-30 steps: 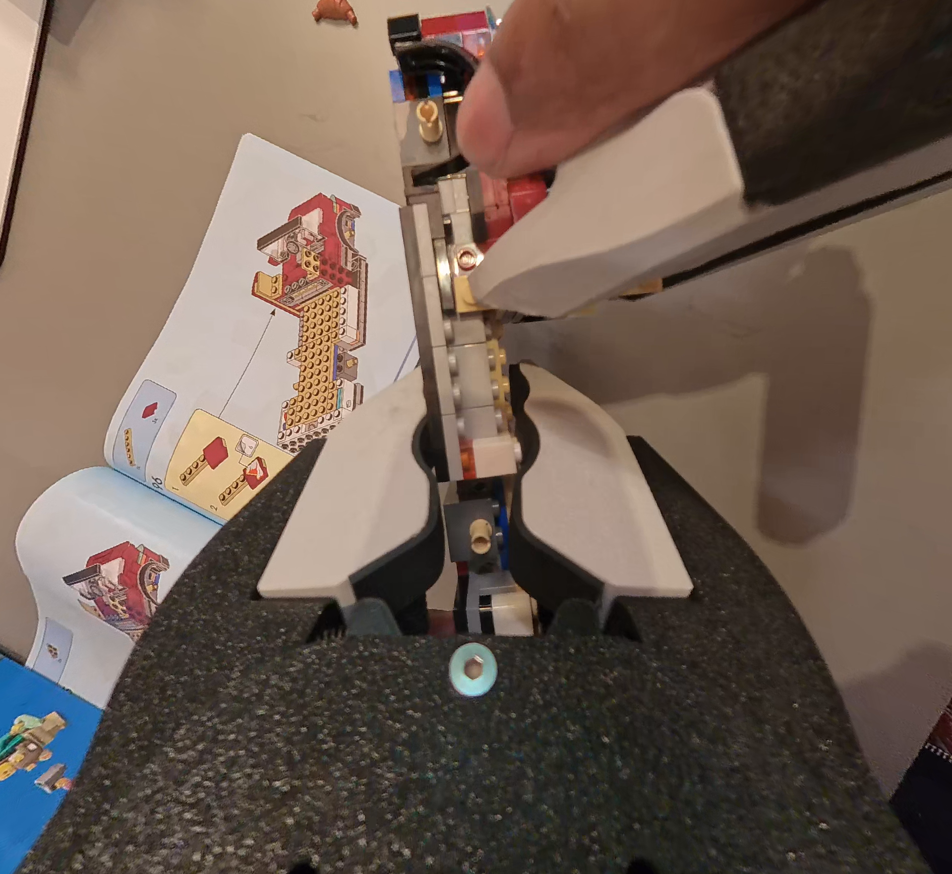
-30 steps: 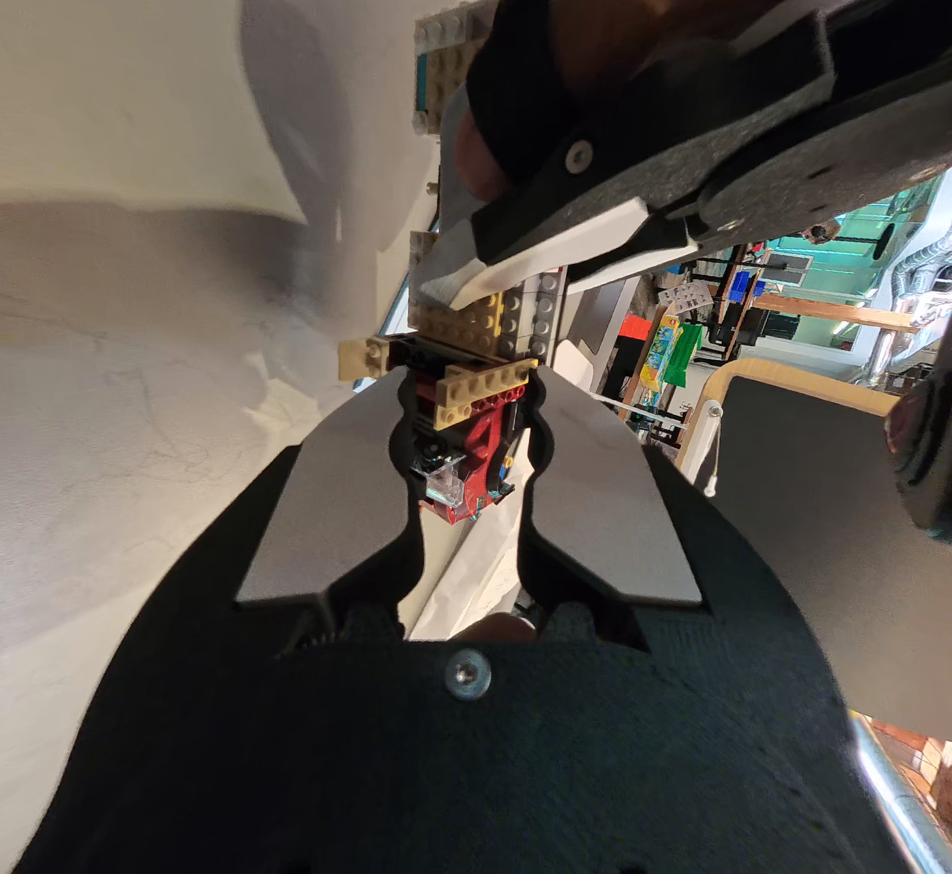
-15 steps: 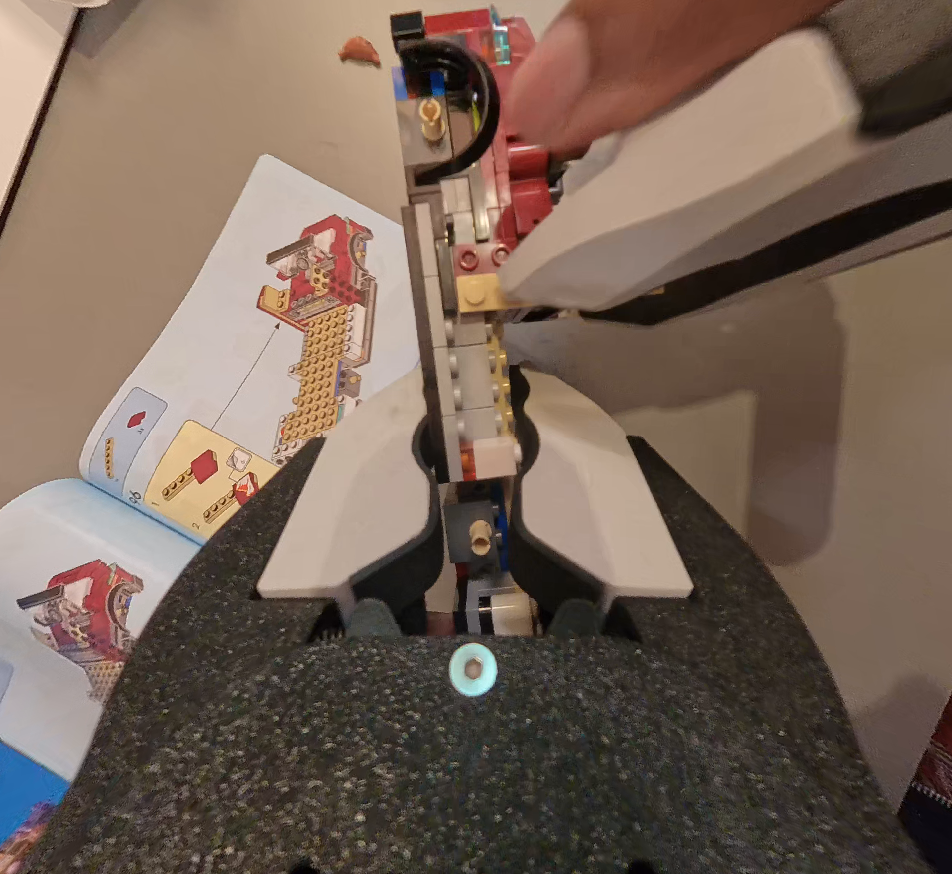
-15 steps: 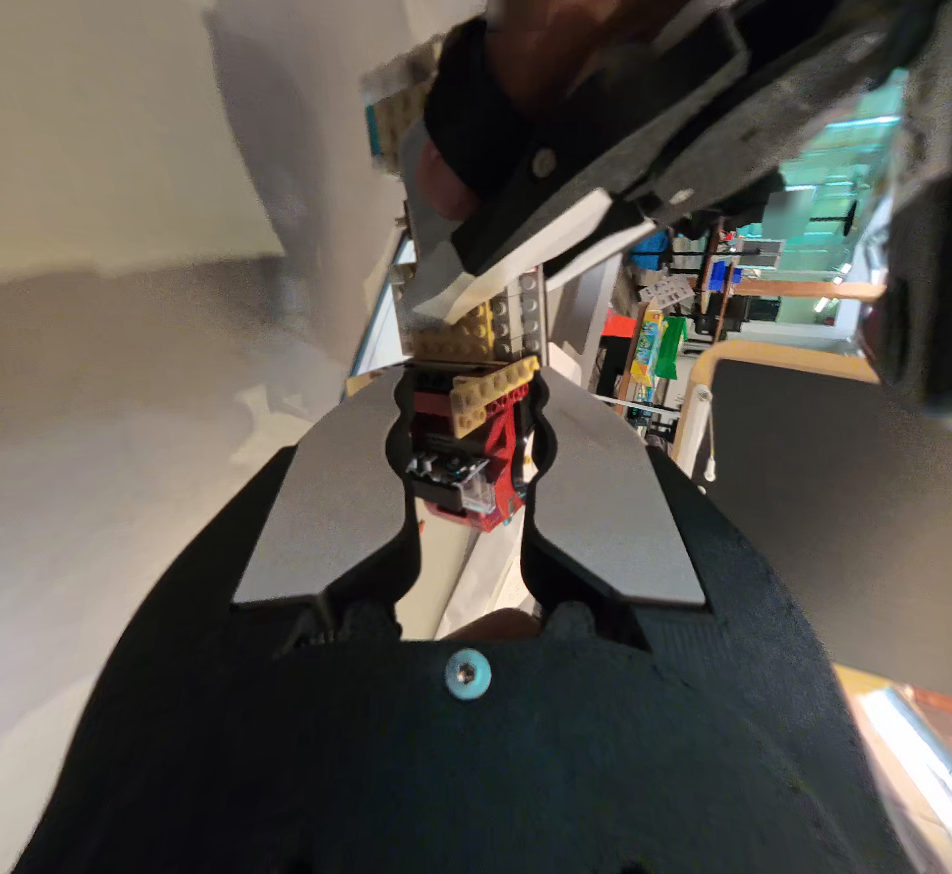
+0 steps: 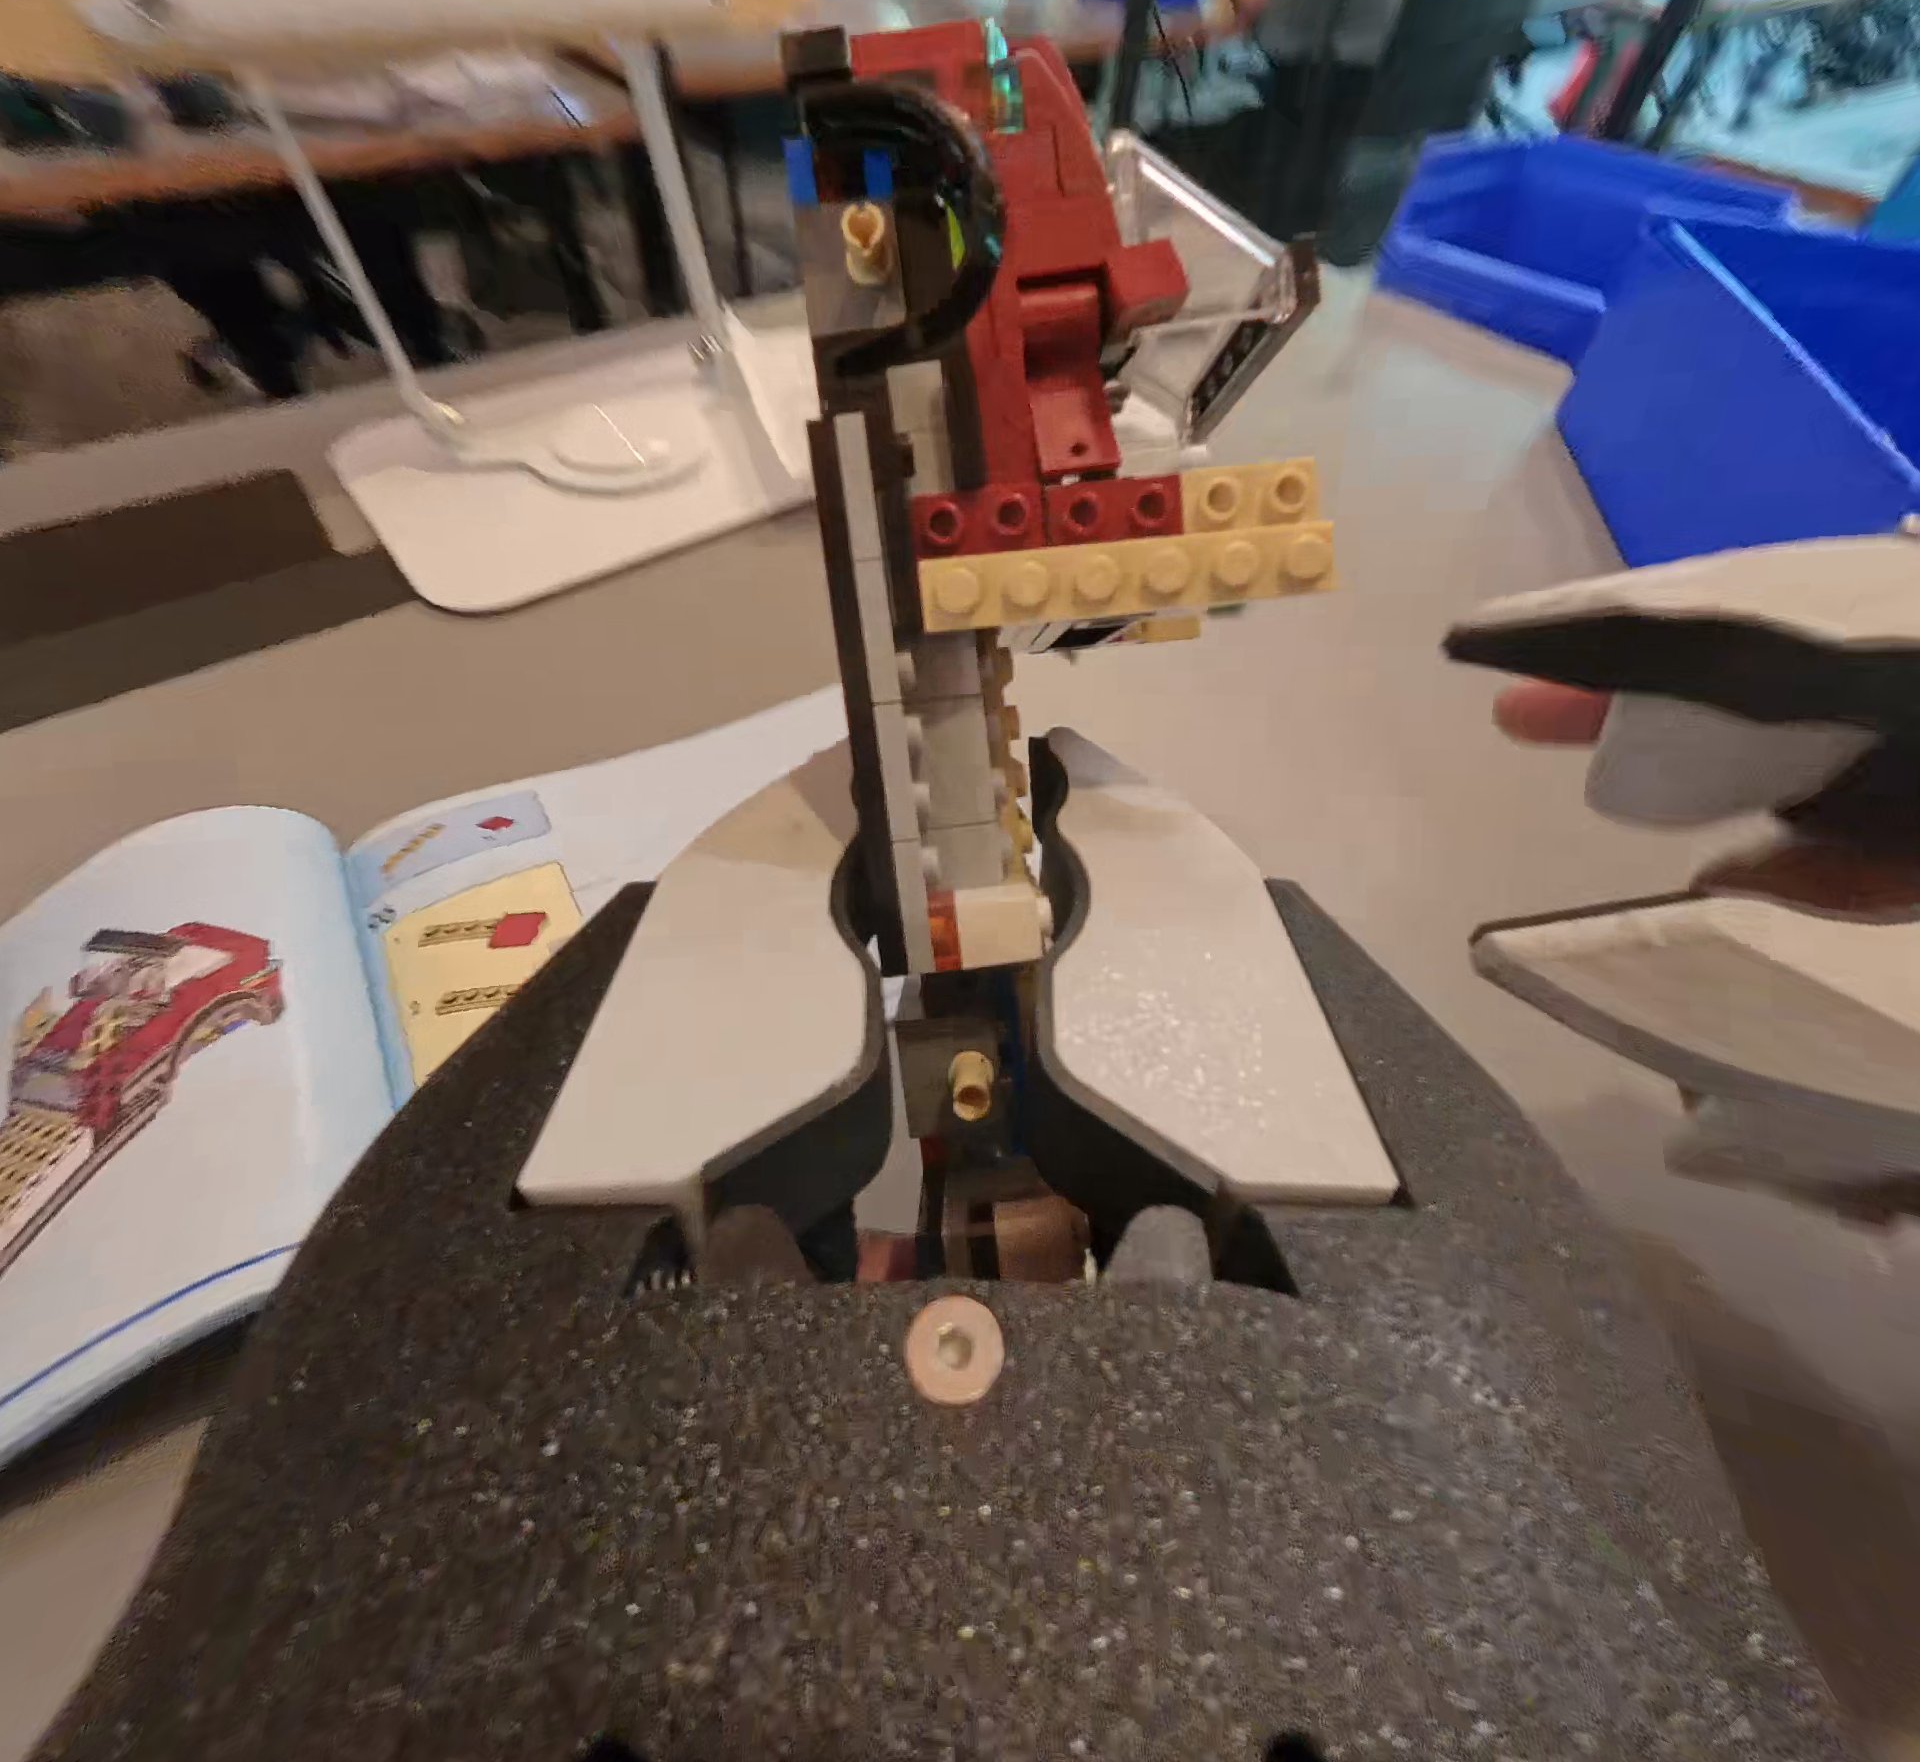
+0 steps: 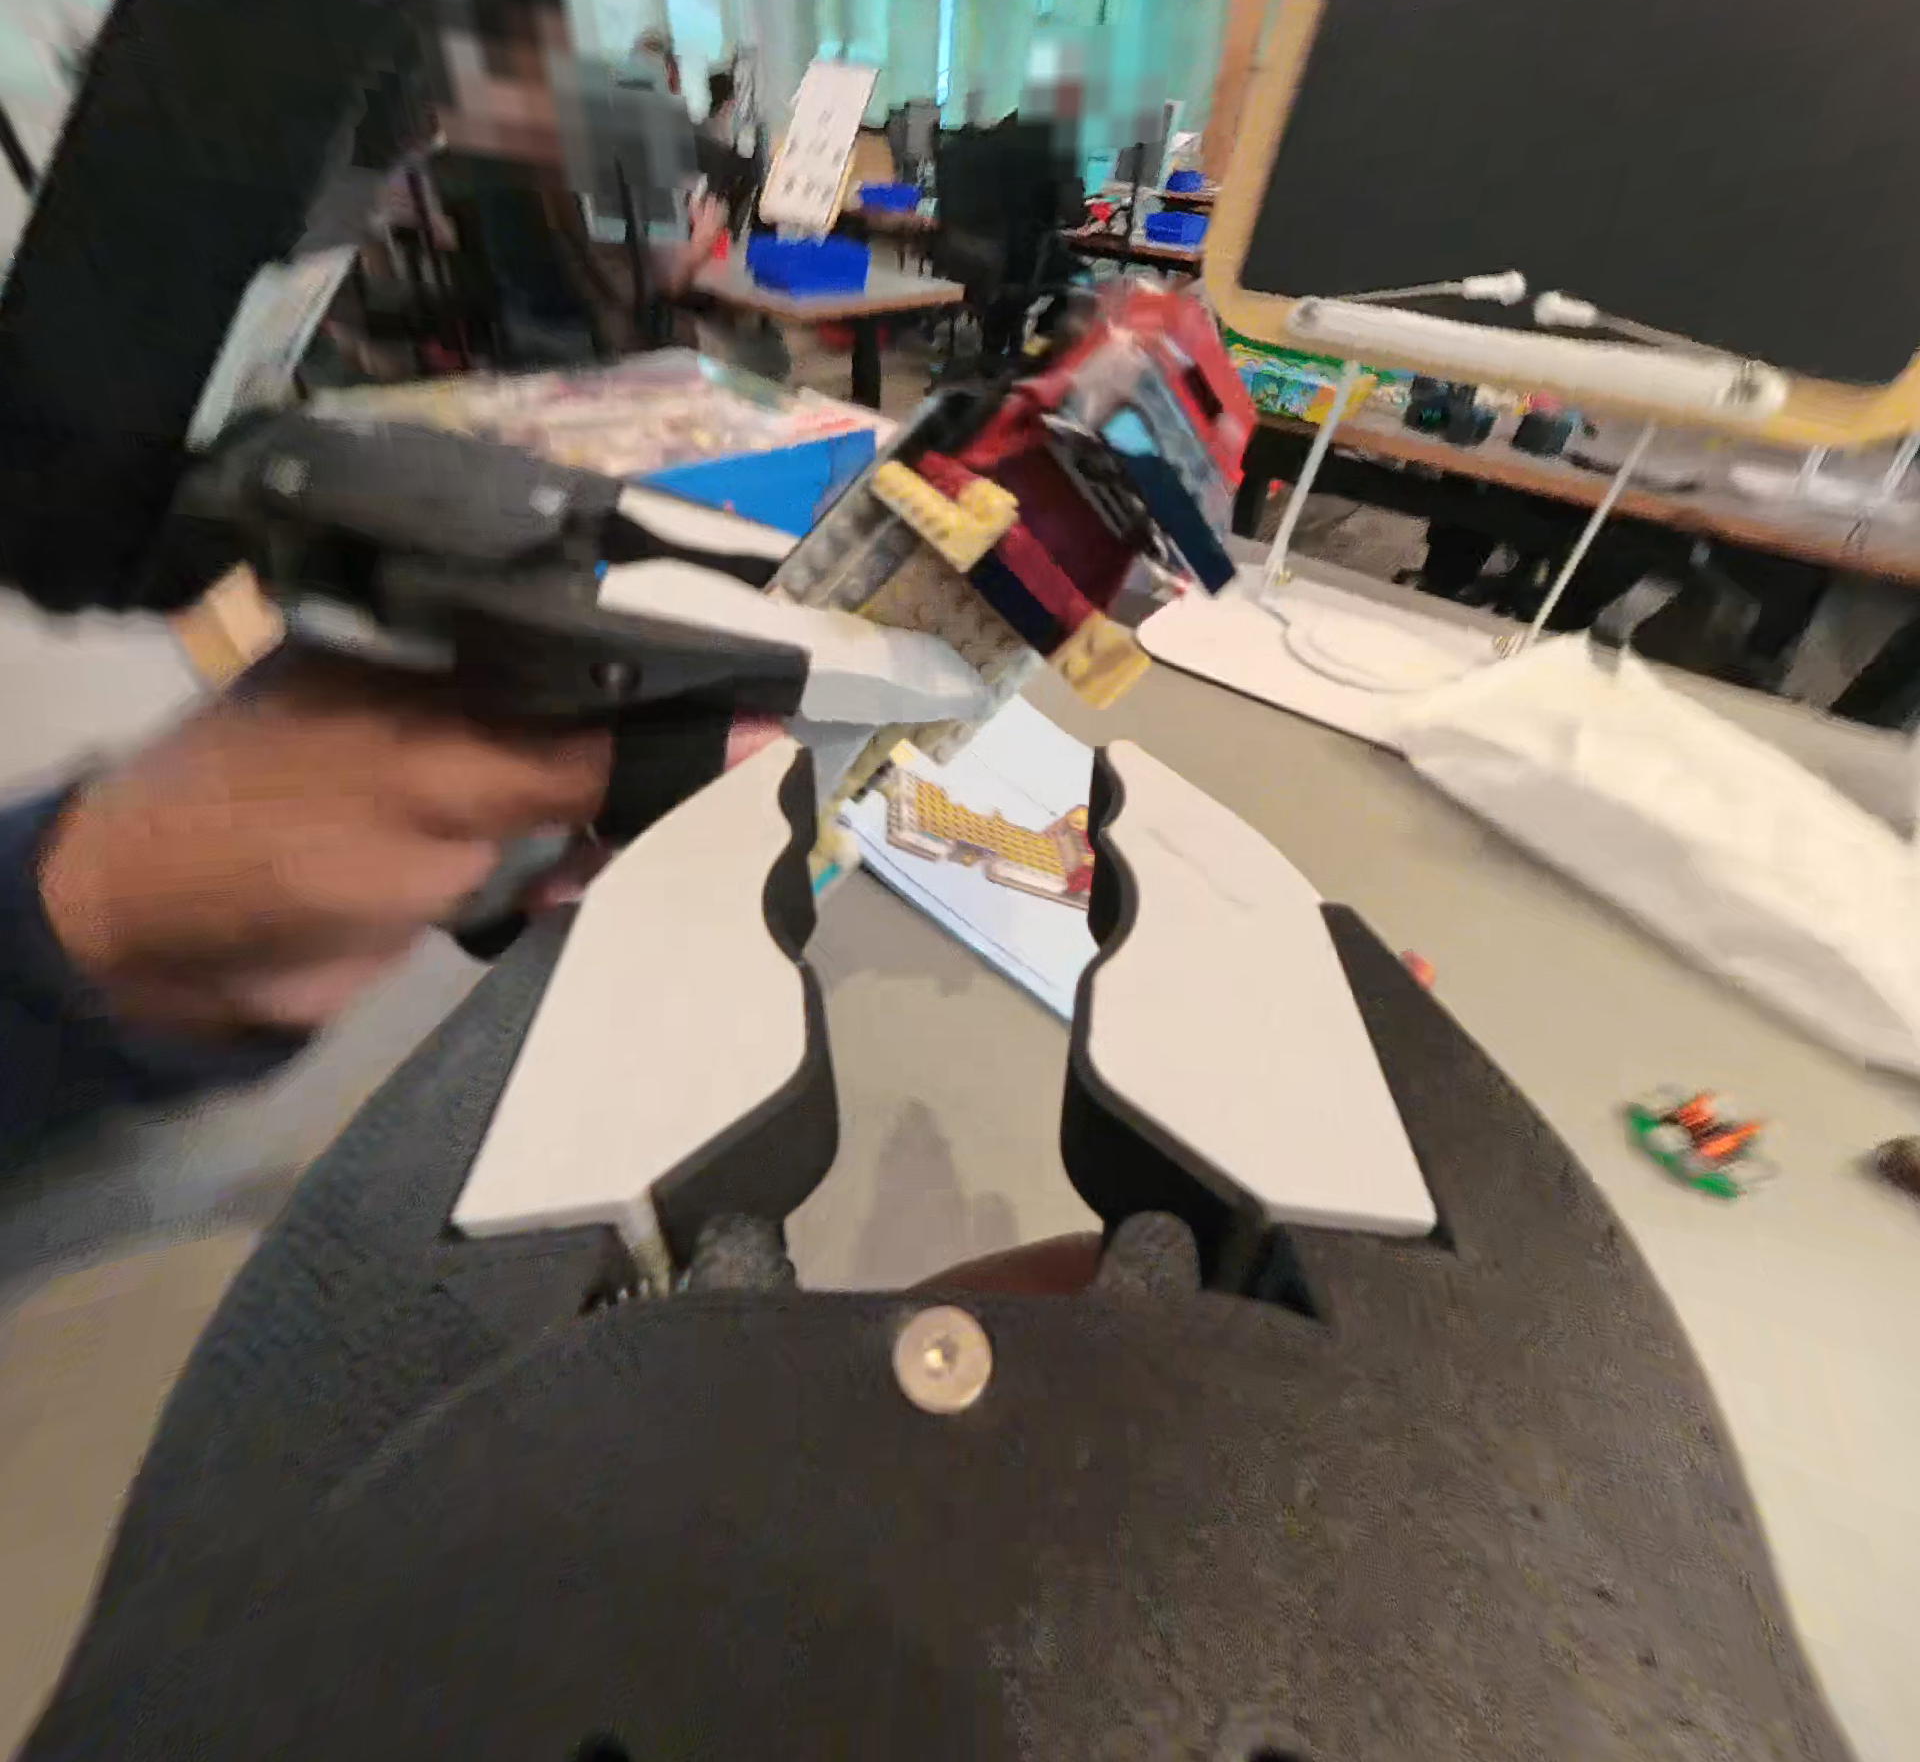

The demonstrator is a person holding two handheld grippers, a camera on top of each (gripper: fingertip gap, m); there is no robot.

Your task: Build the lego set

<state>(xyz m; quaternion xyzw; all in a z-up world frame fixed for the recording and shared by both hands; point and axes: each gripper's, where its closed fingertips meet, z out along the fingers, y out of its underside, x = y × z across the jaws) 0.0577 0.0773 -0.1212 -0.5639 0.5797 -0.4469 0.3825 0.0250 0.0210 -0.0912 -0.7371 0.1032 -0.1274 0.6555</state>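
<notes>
My left gripper is shut on a toy-brick model of dark red, grey, tan and black bricks, gripping its grey and tan base plates and holding it upright above the table. In the right wrist view the left gripper comes in from the left with the model tilted in its fingers. My right gripper is open and empty, a little short of the model, with an open instruction booklet showing between its fingers. It also shows at the right edge of the left wrist view, clear of the model.
The instruction booklet lies open on the grey table. A white stand base and blue bins stand behind. A white bag and small loose pieces lie to the right. A framed dark board stands at the back. Tip to tip, the grippers are about 8 centimeters apart.
My right gripper has opened, let go of the model's red end and drawn back. My left gripper has tilted up with the model, so the room shows behind it.
</notes>
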